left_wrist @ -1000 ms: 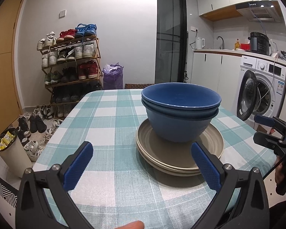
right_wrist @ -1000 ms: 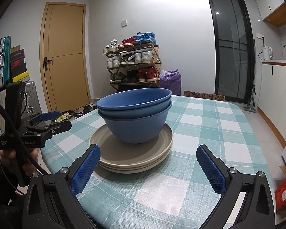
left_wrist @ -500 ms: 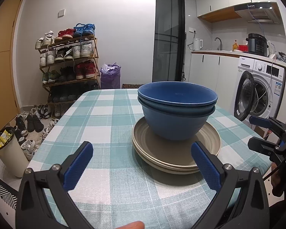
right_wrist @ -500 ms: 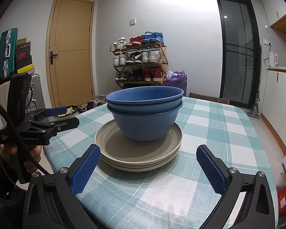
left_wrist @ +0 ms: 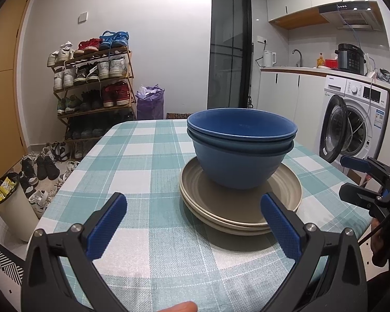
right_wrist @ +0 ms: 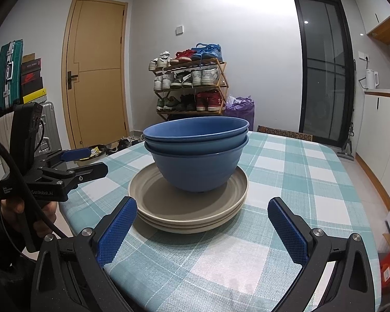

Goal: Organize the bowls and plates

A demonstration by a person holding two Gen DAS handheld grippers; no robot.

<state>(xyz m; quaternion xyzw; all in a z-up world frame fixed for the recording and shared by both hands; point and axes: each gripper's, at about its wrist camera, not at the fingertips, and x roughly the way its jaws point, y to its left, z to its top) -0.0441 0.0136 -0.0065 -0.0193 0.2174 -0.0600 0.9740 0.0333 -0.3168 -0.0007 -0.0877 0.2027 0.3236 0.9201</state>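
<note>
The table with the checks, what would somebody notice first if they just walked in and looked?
Two blue bowls, one nested inside the other, sit in the middle of the checked table on a stack of beige plates. Closer to the cameras, the left gripper and right gripper are both open and empty, short of the plates. A crowded shoe rack stands against the far wall.
</note>
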